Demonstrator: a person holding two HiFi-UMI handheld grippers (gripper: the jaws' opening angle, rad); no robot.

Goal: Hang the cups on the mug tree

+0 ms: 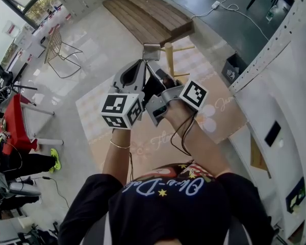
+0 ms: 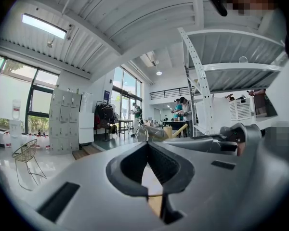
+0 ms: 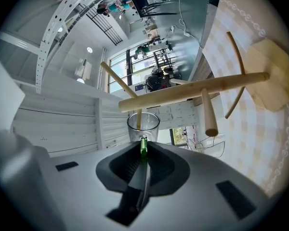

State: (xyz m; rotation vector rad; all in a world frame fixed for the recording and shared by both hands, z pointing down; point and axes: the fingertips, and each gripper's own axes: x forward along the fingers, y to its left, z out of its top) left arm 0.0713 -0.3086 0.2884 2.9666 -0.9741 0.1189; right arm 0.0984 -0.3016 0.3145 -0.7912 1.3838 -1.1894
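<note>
Noting a clear glass cup [image 3: 143,124] with a green handle [image 3: 143,145]: our right gripper [image 3: 143,153] pinches that handle, holding the cup just beside the wooden mug tree [image 3: 192,93]. The tips of our left gripper [image 2: 147,148] meet on nothing. We cannot fully read the cursive lettering on the mat [image 1: 94,116].

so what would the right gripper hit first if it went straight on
Probably the trunk of the mug tree: the right gripper, shut on the glass cup by its green handle, points the cup at it. Depth is unclear.
</note>
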